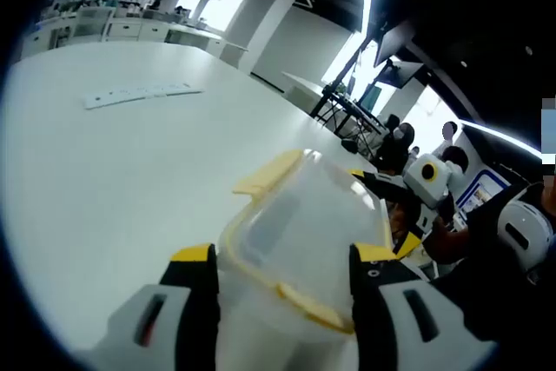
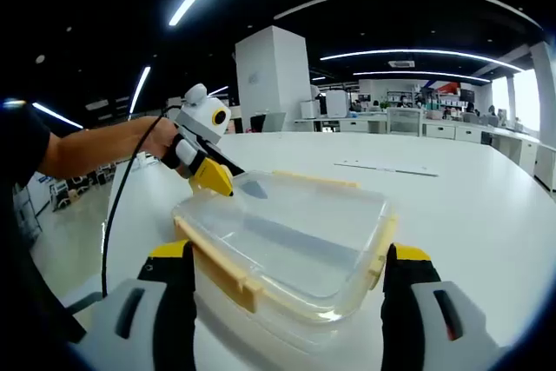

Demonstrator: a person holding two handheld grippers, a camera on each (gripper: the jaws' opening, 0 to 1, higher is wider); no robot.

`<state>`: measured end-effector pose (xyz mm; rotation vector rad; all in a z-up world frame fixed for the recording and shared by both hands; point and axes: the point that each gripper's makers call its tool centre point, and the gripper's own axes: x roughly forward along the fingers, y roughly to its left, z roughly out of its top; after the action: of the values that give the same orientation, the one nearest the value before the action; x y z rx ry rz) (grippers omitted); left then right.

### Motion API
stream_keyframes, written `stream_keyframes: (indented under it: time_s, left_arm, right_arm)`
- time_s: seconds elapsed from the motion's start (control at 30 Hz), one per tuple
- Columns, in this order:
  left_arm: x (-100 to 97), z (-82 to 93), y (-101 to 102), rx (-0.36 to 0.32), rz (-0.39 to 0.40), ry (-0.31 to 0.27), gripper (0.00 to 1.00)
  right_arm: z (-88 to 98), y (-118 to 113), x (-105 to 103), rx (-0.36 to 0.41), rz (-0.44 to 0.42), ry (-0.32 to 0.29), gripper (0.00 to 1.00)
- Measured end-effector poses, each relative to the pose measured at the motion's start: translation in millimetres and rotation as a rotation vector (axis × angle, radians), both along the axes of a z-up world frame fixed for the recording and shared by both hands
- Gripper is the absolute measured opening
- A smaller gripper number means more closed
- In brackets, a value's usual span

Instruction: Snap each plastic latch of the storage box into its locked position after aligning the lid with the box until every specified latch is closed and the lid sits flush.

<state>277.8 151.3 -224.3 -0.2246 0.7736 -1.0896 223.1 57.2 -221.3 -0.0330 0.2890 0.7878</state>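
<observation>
A clear plastic storage box (image 2: 295, 241) with its clear lid on stands on the white table (image 2: 486, 206), right in front of my right gripper (image 2: 291, 258), whose jaws stand wide apart at its near end. Yellow latches (image 2: 221, 271) stick outward along its rim. The same box (image 1: 304, 232) fills the gap between the spread jaws of my left gripper (image 1: 285, 262), and one yellow latch (image 1: 269, 171) juts out at its far side. In the right gripper view the left gripper (image 2: 208, 167), held by a hand, touches the box's far left corner. The right gripper (image 1: 426, 175) shows beyond the box.
A flat white strip (image 1: 143, 93) lies farther out on the table, also seen as a strip (image 2: 387, 168) behind the box. A person's forearm (image 2: 95, 149) and a black cable (image 2: 117, 215) come in from the left. Desks and shelves line the room's back.
</observation>
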Motion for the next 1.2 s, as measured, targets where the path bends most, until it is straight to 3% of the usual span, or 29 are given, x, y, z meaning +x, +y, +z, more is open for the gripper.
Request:
stream_keyframes:
  time_s: [0.17,0.5,1.2]
  left_arm:
    - [1.3,0.2,-0.2,-0.007,-0.002,-0.005,0.59]
    - [2.9,-0.5,0.0,-0.005,-0.002,-0.005,0.58]
    - [4.3,0.0,1.6,-0.015,0.016,0.006,0.56]
  right_arm:
    - [-1.1,-3.2,2.2,-0.02,0.022,0.019,0.88]
    - [-1.8,-6.1,5.9,-0.018,0.021,-0.013,0.83]
    - [-0.3,-5.5,6.8,-0.031,0.024,-0.02,0.79]
